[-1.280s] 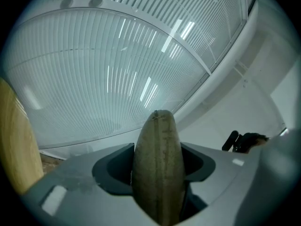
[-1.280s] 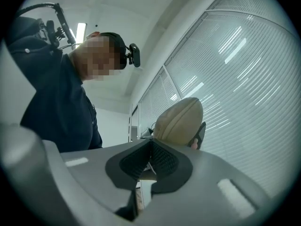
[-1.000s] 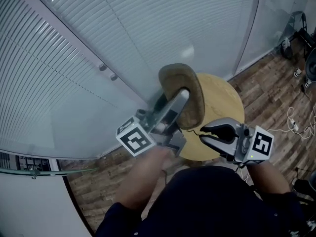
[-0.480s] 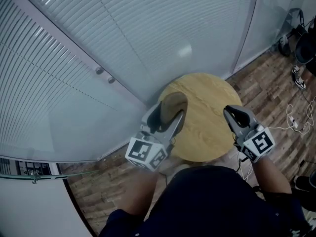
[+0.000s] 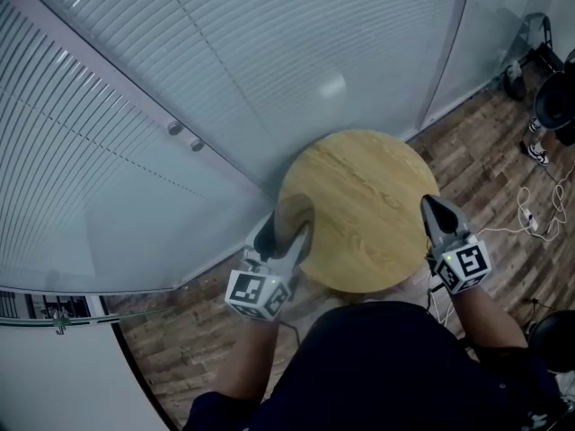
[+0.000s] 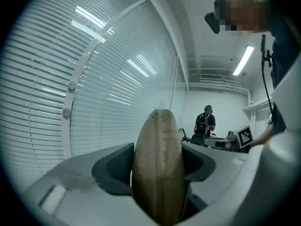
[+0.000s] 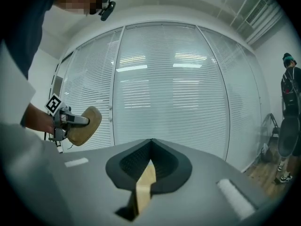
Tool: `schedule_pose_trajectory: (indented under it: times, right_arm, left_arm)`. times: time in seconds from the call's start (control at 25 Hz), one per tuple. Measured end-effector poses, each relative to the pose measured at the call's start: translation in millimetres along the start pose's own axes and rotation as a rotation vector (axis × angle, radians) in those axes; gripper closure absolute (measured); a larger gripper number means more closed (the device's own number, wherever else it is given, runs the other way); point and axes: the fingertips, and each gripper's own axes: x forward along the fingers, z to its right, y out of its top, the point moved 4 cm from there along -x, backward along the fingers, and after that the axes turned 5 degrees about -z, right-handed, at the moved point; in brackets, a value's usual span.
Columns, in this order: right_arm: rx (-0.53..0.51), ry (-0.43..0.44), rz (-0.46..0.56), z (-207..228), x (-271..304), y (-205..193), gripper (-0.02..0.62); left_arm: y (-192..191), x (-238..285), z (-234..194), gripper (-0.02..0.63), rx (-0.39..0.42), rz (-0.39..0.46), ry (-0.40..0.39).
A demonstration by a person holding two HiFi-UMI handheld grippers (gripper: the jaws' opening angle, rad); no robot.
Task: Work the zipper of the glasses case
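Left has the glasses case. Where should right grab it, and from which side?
Probably the free rounded end of the glasses case, beyond the left gripper, pinched across its two broad faces. Bring the right gripper in from its own side, over the table: that end is bare and thin. Its jaws are shut, so open first.

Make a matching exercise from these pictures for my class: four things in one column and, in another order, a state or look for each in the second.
Things:
1. left tool
2. right tool
3. glasses case
4. table

States or looks:
A. shut, with nothing between its jaws
B. round, with a light wood top
C. shut on the glasses case
D. tan, held up in the air

Pairs: 1-C, 2-A, 3-D, 4-B
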Motion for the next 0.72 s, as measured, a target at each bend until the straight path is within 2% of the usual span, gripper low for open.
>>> schedule_pose_trajectory:
  times: [0.28, 0.72]
  right_arm:
    - [0.012, 0.002, 0.002, -3, 12, 8, 0.589]
    - [0.032, -0.014, 0.038, 13, -4, 8, 0.589]
  left_arm:
    - [7, 4, 0, 0.310, 0.001, 0.011, -0.016]
    - [13, 15, 20, 0.310, 0.039, 0.016, -0.060]
